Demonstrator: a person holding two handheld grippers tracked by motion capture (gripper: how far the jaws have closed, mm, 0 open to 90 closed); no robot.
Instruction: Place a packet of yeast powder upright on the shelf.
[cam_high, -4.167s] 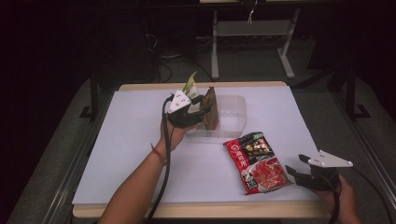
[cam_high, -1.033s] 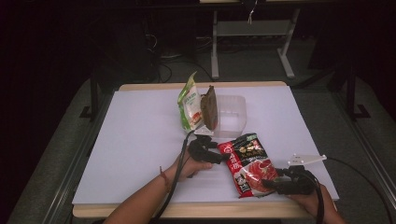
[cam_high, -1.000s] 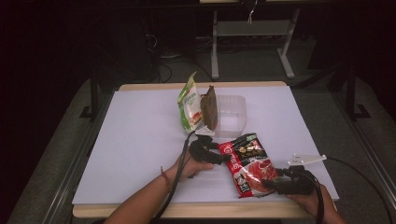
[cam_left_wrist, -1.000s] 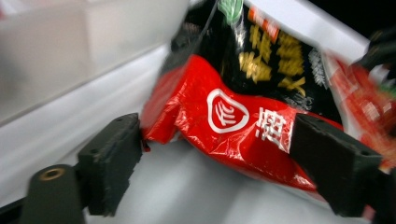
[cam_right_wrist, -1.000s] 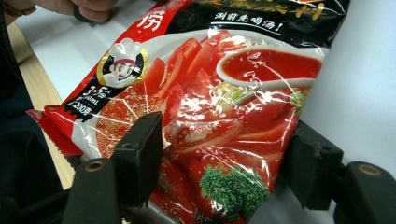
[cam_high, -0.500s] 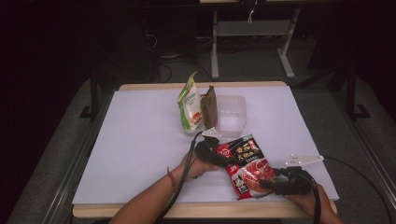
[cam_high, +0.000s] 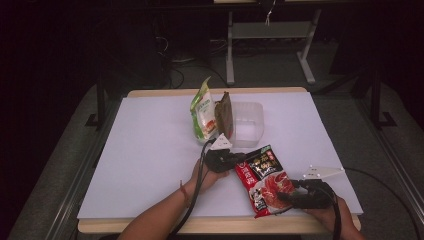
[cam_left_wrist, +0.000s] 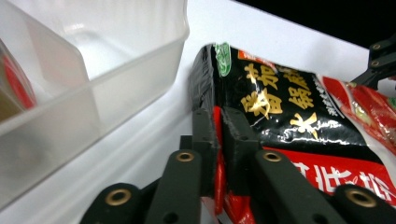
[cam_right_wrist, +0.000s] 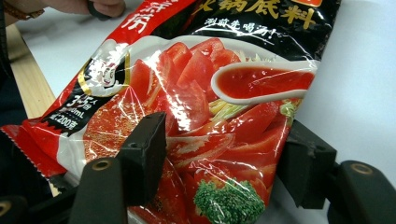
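At lower right of the high view, a glossy red-and-black soup-base packet (cam_high: 263, 180) is pinched by the left claw (cam_left_wrist: 218, 140) (edge only) and straddled by the released right claw (cam_right_wrist: 224, 158).

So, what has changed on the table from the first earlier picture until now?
The left gripper left the two packets by the clear box, came toward the person and closed on the top edge of the red sauce packet. The right gripper moved in over its lower end, jaws wide around it. The green packet and brown packet stayed standing at the box.
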